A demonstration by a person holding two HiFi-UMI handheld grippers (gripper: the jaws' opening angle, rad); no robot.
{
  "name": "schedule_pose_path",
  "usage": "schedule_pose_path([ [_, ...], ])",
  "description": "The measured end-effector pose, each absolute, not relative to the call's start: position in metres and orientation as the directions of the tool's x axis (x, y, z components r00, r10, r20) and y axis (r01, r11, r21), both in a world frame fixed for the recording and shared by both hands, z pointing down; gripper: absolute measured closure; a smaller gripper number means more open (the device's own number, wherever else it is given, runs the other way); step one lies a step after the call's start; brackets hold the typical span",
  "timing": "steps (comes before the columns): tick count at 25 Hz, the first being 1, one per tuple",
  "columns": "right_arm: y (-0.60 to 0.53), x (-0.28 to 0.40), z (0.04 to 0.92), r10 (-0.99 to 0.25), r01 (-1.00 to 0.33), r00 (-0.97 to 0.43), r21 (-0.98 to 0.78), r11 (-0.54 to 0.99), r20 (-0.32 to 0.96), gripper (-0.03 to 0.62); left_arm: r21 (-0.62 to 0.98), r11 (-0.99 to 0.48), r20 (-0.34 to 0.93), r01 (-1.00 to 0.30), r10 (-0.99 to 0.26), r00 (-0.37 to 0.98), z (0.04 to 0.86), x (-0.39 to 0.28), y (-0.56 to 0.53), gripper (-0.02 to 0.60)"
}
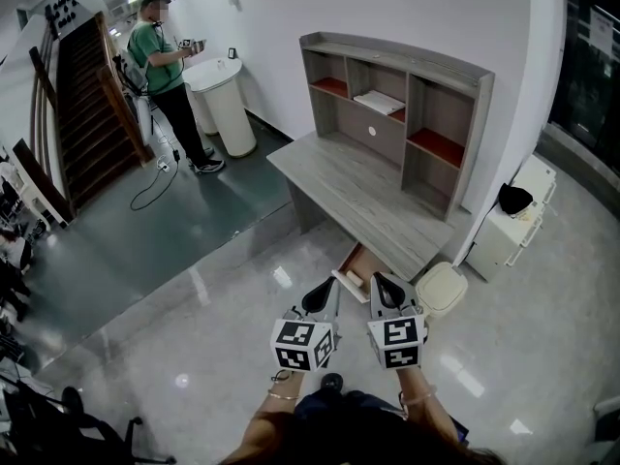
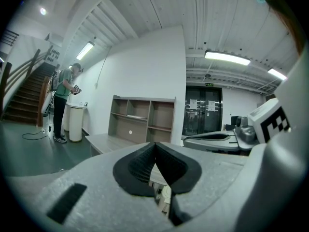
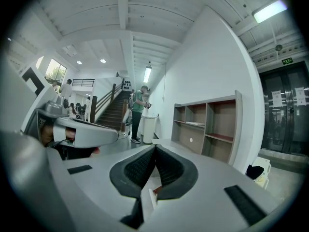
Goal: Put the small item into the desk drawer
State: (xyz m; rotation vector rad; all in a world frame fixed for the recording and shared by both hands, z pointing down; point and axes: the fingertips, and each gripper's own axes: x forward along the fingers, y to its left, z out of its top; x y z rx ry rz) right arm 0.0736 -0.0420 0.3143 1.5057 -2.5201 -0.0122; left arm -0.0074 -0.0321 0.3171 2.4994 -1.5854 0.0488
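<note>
Ahead, open desk drawer (image 1: pixel 361 260) just beyond left gripper (image 1: pixel 325 294), right gripper (image 1: pixel 385 291) tips; both jaws pressed together.

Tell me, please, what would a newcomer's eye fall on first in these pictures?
Two grey hand-held grippers with black-and-white marker cubes, the left gripper and the right gripper, fill the head view's lower centre, both shut, pointing at the open wooden drawer. Beyond it stands the grey wooden desk with its red-lined shelf unit. Far left, a person in a green shirt stands by the staircase.
</note>
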Motion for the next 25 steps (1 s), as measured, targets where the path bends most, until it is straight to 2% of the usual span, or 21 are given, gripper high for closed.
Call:
schedule_pose_path([
  [25, -0.065, 0.086, 0.317, -0.892, -0.897, -0.415, 0.082, 0.434, 0.180, 0.592, 0.130, -0.465, 0.153, -0.876, -0.863, 0.481, 0.321, 0.004, -0.052, 0.566],
])
